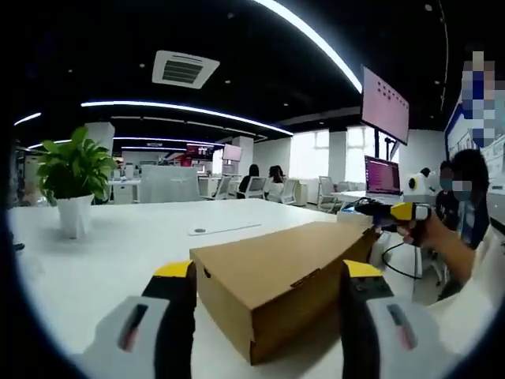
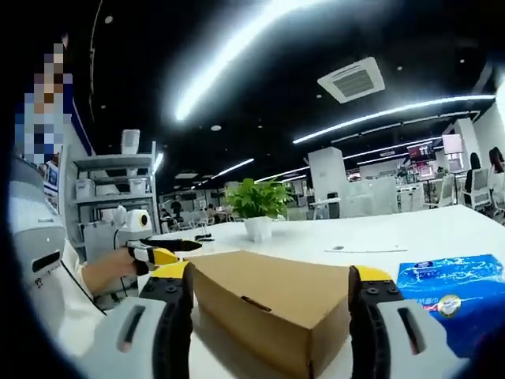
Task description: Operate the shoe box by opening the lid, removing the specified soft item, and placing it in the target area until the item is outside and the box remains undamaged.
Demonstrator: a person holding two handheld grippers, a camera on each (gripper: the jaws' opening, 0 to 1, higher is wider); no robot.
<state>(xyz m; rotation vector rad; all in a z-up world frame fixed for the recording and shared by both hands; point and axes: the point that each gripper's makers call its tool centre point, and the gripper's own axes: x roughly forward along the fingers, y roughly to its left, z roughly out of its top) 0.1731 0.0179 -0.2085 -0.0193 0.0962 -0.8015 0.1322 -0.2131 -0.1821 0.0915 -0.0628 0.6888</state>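
In the left gripper view my left tongs [image 1: 268, 294] stand spread wide at 6 o'clock, one yellow-tipped jaw on each side of the near corner of the cardboard shoe box [image 1: 286, 278], neither visibly pressing on it. The box lies on the white table [image 1: 118, 253] with its lid down and runs away toward 2 o'clock. At its far end, near 3 o'clock, my right tongs [image 1: 401, 212] show in my hand, just beside the box; I cannot tell their jaws from here. Farther off, at 9 o'clock, a potted plant [image 1: 73, 178] in a white pot stands well apart from the box, and an open laptop [image 1: 382, 176] sits beyond at 2 o'clock.

In the right gripper view my right tongs [image 2: 268, 296] are likewise spread — jaws astride the other end of the shoe box [image 2: 272, 304], lid shut. A blue tissue pack [image 2: 454, 292] lies just beside the right jaw at 4 o'clock. At 9 o'clock my left tongs [image 2: 162, 254] sit at the box's far corner. Beyond, at 12 o'clock, stands the potted plant [image 2: 256, 207].
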